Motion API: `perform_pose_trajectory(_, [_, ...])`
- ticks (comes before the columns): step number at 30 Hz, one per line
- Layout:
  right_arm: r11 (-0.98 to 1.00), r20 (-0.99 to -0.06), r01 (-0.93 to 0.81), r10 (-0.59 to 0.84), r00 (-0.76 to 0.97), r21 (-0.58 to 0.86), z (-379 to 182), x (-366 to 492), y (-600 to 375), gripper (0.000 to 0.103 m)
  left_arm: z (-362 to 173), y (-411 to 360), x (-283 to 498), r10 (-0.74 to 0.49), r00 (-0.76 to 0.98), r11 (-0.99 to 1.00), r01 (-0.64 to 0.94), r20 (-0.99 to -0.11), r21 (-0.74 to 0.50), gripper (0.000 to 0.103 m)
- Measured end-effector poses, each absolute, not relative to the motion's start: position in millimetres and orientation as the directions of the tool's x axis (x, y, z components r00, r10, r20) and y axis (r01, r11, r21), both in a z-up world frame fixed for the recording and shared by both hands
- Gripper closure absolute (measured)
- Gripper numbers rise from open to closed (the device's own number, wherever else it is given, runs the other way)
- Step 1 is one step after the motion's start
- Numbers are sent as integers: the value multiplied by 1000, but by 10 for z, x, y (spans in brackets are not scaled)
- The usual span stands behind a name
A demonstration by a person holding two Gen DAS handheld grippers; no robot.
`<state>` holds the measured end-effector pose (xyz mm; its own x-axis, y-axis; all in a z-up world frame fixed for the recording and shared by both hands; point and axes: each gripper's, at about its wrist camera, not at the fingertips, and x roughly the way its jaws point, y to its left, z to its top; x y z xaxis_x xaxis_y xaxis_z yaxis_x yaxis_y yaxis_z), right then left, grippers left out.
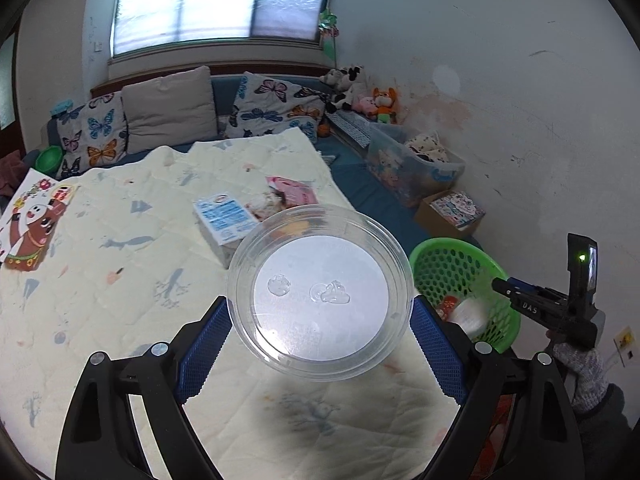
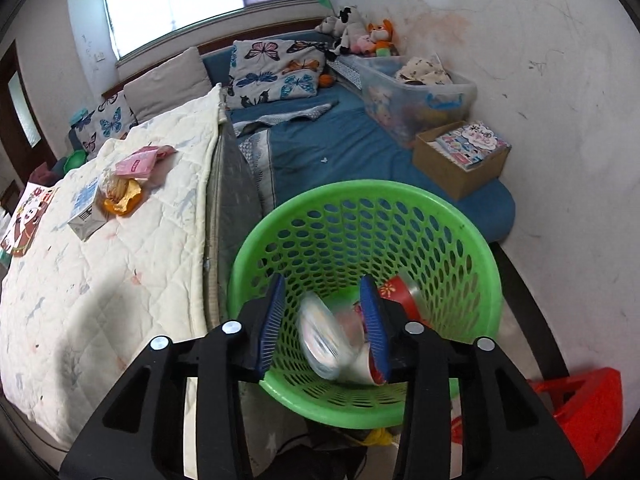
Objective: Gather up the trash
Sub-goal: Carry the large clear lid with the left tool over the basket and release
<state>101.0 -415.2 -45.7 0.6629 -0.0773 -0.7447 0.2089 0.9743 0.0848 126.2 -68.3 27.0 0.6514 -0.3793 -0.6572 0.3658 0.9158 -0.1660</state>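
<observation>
Left gripper (image 1: 320,344) pinches a clear plastic lid (image 1: 320,292); right gripper (image 2: 326,320) hangs parted over the green basket (image 2: 472,240), a blurred cup (image 2: 324,336) below

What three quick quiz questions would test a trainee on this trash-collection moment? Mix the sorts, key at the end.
1. True or false: the left gripper holds a clear round plastic lid between its pads.
2. Multiple choice: the right gripper is above which thing? A) the cardboard box B) the green mesh basket C) the clear storage bin
3. Fill in: on the quilt, the small blue-and-white carton lies beside an orange ____.

Key: 1 true; 2 B; 3 wrapper. The right gripper's pads stand apart with nothing pressed between them; a blurred plastic cup shows in the basket below.
</observation>
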Motion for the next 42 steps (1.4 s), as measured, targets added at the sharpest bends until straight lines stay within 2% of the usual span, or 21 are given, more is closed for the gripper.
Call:
perform_pose_trajectory(4, [973,-736,206,-65,674,103,-421,924,-4217,59,274,-934,1311,-400,631,901,402,-665,-160,16])
perform_pose_trajectory(15, [984,-697,161,-61,715,78,-285,731,-4233,39,171,-1708,1568,-464,564,852,495,-684,-170,16])
perform_pose_trajectory(21, [985,-684,159,-69,726,70,-285,663,-4311,34,32,-2160,1795,-486,514,831,523,-707,-191,16])
perform_pose_trajectory(31, [976,-705,199,-84,704,83,-408,516,-4508,34,-212,-2827,2028,-516,426,784,585,-743,-209,16])
perform_pose_trajectory(42, [968,-717,232,-96,690,94,-474,403,-4592,34,-304,-3013,2025,-552,365,745,619,-749,-247,13])
